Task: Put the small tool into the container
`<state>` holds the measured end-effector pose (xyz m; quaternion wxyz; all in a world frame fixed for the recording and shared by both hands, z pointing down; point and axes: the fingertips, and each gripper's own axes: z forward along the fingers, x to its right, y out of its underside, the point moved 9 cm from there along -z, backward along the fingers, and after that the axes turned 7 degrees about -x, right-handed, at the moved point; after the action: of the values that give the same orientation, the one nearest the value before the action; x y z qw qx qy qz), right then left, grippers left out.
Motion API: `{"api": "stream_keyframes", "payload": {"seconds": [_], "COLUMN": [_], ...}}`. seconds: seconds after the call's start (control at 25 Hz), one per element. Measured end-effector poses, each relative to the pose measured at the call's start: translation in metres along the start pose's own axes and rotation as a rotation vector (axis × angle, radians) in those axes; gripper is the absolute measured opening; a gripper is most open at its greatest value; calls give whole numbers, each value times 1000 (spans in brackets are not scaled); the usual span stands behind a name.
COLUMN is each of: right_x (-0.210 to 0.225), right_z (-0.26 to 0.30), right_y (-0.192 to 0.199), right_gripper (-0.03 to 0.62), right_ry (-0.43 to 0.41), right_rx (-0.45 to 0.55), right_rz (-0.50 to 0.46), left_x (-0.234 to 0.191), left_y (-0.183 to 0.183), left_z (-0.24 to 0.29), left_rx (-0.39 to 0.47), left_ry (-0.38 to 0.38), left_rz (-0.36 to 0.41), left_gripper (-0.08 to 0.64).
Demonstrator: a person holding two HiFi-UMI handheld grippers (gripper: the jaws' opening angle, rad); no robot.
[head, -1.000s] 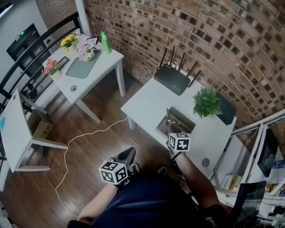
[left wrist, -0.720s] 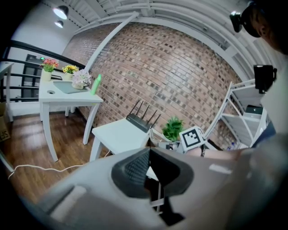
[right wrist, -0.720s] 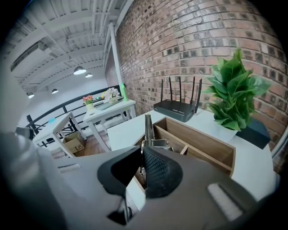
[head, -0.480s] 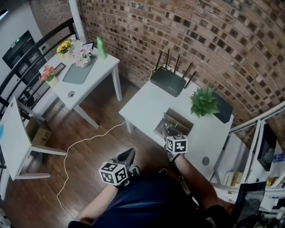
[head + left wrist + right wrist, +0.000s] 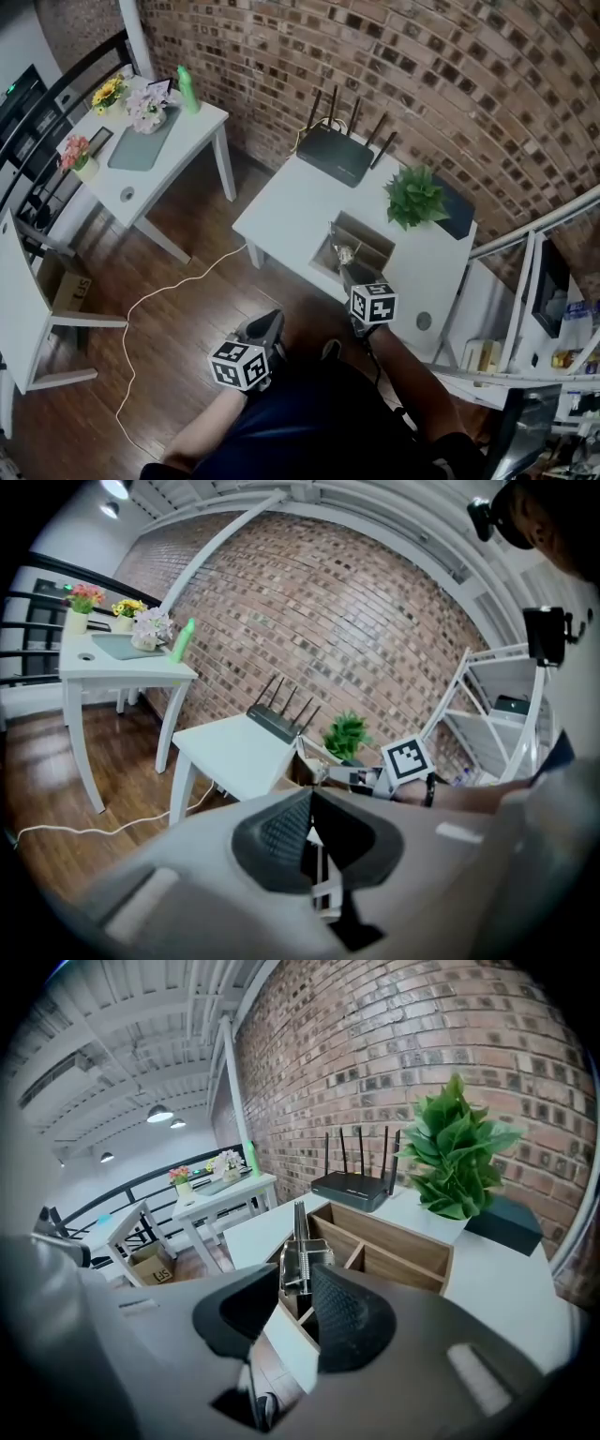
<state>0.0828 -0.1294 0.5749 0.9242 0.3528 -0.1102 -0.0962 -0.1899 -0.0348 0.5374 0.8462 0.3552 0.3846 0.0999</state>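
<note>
The small metal tool [image 5: 298, 1260] stands upright in the near compartment of the wooden container [image 5: 427, 1241], a divided box on the white table [image 5: 291, 216]. My right gripper [image 5: 292, 1283] sits at the box's near edge. Its jaws are opening and stand apart, with the tool between their tips and free of the pads. In the head view the tool [image 5: 344, 254] shows at the container's [image 5: 370, 236] near end, just beyond the right gripper [image 5: 352, 274]. My left gripper [image 5: 309, 803] is shut and empty, held low over the wooden floor, away from the table [image 5: 267, 330].
On the table stand a black router [image 5: 335, 155], a potted green plant [image 5: 412, 195] and a dark flat box [image 5: 457, 214]. A second white table [image 5: 141, 141] with flowers and a green bottle stands at far left. A white cable [image 5: 159, 291] crosses the floor. Metal shelves stand at right.
The right gripper has drawn back a little from the container, and the tool now stands in the box beyond its tips. The left gripper has stayed put.
</note>
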Motion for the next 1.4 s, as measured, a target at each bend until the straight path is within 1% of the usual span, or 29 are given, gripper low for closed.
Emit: {"api": "stream_keyframes", "payload": {"seconds": [0.24, 0.36, 0.44, 0.6, 0.8, 0.92, 1.12, 1.24, 1.4], "right_x": [2, 2, 2, 3, 4, 3, 7, 13, 27], "right_z": [-9, -16, -25, -49, -75, -91, -117, -135, -159], "right_y": [6, 12, 16, 25, 49, 65, 77, 81, 82], "right_gripper": [110, 85, 56, 31, 20, 15, 11, 11, 11], "right_ry": [-15, -38, -52, -51, -37, -48, -106, -158, -212], "right_rx": [24, 49, 75, 106, 97, 85, 115, 166, 251], "right_rz": [18, 65, 97, 136, 183, 215, 262, 304, 336], "left_x": [3, 2, 2, 3, -2, 1, 28, 51, 77], "left_y": [8, 11, 12, 15, 22, 22, 15, 14, 11], "left_z": [4, 2, 1, 4, 18, 25, 36, 42, 50], "left_rx": [-23, -31, -38, -63, -118, -133, -133, -124, -105], "left_ry": [20, 17, 16, 38, 67, 70, 88, 89, 64], "left_rz": [-14, -20, -24, -25, -9, 1, 45, 73, 86], "left_gripper": [5, 5, 5, 4, 4, 4, 5, 3, 5]}}
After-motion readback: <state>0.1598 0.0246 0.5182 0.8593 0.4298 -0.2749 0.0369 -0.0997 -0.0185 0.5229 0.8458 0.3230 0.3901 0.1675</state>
